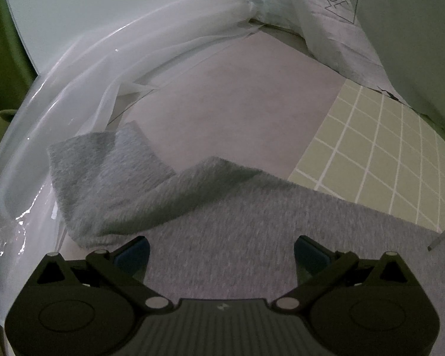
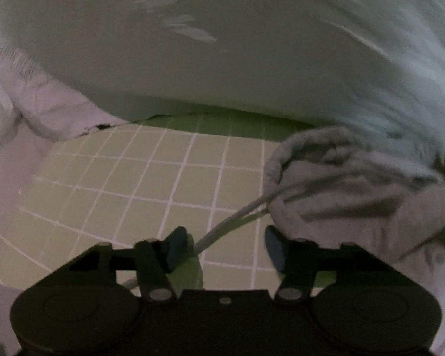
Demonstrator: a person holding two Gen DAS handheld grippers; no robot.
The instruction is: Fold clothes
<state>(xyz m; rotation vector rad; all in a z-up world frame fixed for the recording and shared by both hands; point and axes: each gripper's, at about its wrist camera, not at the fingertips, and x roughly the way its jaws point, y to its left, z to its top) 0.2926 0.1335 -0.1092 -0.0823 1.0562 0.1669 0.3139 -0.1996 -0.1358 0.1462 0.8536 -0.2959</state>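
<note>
Grey knit garment (image 1: 252, 222) spread on a green gridded mat (image 2: 133, 184).
Left gripper (image 1: 221, 250) hovers over it, fingers spread; right gripper (image 2: 226, 247), fingers apart, straddles its drawstring (image 2: 237, 219) untouched.

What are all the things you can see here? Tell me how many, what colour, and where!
grey garment: one, grey, spread below the left gripper, its bunched end by the right gripper
drawstring: one, grey, two strands running between the right gripper's fingers
grid mat: one, green with white lines, under the garment
plastic wrap: one, clear, left of the garment
printed bag: one, white, at the far edge
left gripper: one, black, open over the garment
right gripper: one, black, open around the drawstring
</note>
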